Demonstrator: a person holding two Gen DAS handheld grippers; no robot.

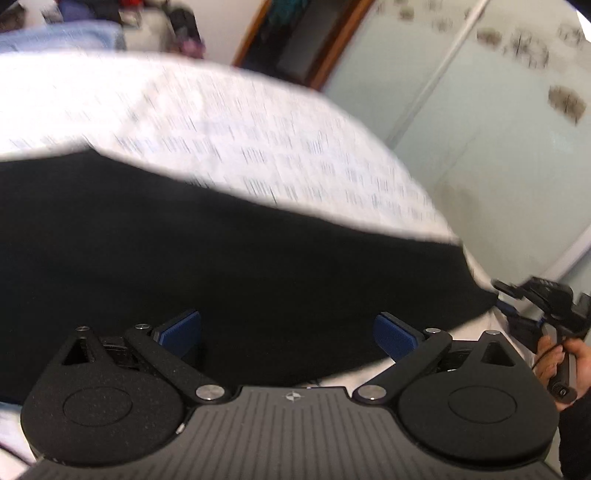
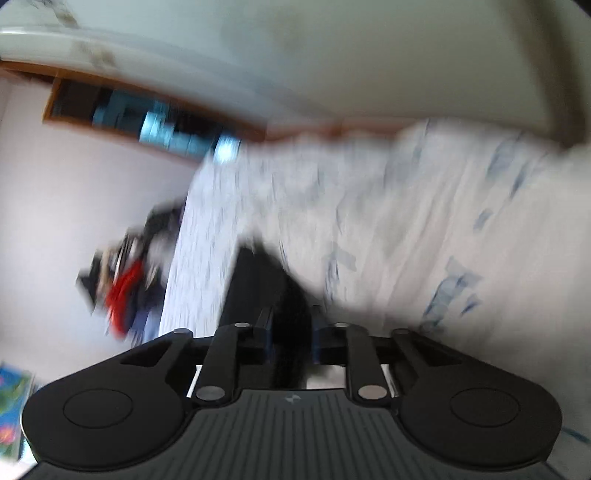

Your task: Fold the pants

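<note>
Black pants (image 1: pixel 221 266) lie spread across a bed with a white, blue-printed sheet (image 1: pixel 258 140). In the left wrist view my left gripper (image 1: pixel 288 328) hovers over the near part of the pants, its blue pads (image 1: pixel 181 328) wide apart with nothing pinched between them. At that view's right edge a hand holds the right gripper (image 1: pixel 517 295) at the pants' end. In the blurred right wrist view the right gripper (image 2: pixel 291 332) has its jaws close together, and a fold of the black pants (image 2: pixel 266 280) fills the gap between them.
A pale wardrobe door (image 1: pixel 480 147) and a wooden door frame (image 1: pixel 332 55) stand beyond the bed. A heap of clothes with a red piece (image 2: pixel 125 284) lies by the wall at the bed's far end. A blue blanket (image 1: pixel 66 35) lies at top left.
</note>
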